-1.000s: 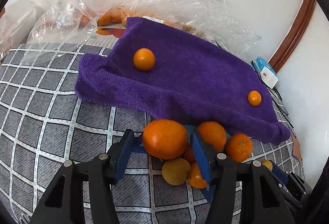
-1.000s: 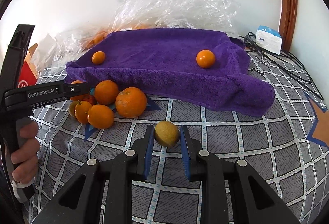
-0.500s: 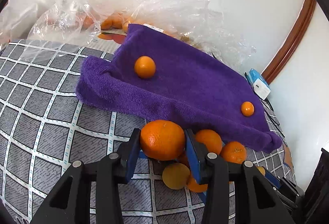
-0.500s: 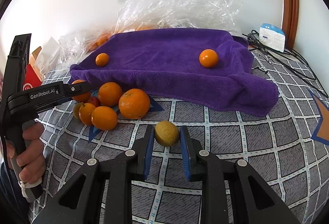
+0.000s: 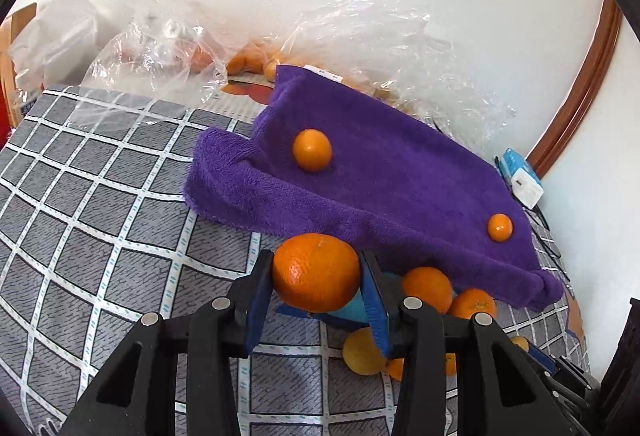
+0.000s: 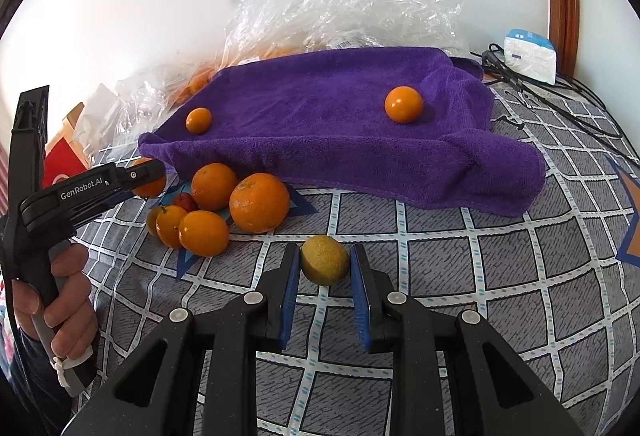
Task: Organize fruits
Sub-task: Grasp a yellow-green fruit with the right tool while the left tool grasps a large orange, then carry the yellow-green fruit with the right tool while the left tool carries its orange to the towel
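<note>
- A second earlier the left gripper (image 5: pixel 318 294) stood wide around the big orange (image 5: pixel 316 271) as it sat on the cloth; since then the blue pads had closed onto its sides, and in the left wrist view the fruit hung in front of the towel's near edge, above the pile (image 6: pixel 208 208).
- The right gripper (image 6: pixel 325 290) had not changed over that second: it stayed clenched on the small yellowish fruit (image 6: pixel 324 259), just above the checked cloth (image 6: pixel 460 268).
- In the right wrist view a large orange (image 6: pixel 259 202) still lay at the pile's right edge; I could not tell whether it was the one gripped.
- The two small oranges on the purple towel (image 6: pixel 340 116) lay where they had been: one (image 6: pixel 199 120) near its left end, one (image 6: pixel 403 104) toward its right.
- The towel was thick, fuzzy terry, rumpled and rolled at its near edge.
- The oranges had pebbled, glossy skins; the yellowish fruit was duller and rough.
- The cloth under everything was grey with a white grid, and a blue star shape showed beneath the pile.
- Crinkled clear plastic bags (image 6: pixel 352 4) lay behind the towel against the white wall, with more orange fruit inside.
- The left gripper's black body, held by a hand (image 6: pixel 60 300), read "GenRobot.AI" in white.
- A white-and-blue box (image 6: pixel 530 54) with dark cables sat at the far right; its print was too small to read.
</note>
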A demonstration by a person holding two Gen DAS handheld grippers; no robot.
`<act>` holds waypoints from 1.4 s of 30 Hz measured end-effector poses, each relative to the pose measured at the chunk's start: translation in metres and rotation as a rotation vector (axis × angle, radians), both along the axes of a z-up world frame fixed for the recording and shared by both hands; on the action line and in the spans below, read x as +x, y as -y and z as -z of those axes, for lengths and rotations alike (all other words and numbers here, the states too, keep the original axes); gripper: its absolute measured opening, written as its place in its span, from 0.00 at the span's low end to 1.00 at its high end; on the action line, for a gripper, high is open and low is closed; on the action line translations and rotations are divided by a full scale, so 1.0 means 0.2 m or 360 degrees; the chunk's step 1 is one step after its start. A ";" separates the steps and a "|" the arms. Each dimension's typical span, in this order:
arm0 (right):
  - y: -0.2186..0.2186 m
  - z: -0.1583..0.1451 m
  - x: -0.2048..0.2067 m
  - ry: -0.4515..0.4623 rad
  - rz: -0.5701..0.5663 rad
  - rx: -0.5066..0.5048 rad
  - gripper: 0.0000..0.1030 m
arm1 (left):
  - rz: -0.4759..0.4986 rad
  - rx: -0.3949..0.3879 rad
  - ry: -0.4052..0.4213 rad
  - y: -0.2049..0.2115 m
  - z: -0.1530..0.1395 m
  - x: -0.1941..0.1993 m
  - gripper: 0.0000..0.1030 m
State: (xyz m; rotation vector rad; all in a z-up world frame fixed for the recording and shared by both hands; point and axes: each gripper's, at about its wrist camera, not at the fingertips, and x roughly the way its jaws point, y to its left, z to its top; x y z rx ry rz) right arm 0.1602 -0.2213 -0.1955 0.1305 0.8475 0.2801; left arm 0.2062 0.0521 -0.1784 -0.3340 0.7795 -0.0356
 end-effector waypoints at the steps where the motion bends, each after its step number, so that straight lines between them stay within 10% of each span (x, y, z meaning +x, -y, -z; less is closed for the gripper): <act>1: 0.00 0.00 0.00 -0.0010 0.0008 0.0001 0.24 | -0.0010 0.0014 -0.0015 0.00 0.00 0.00 0.39; 42: 0.00 -0.03 0.00 -0.0006 0.0097 -0.0106 0.24 | -0.0079 -0.0028 0.0074 -0.06 -0.09 -0.04 0.39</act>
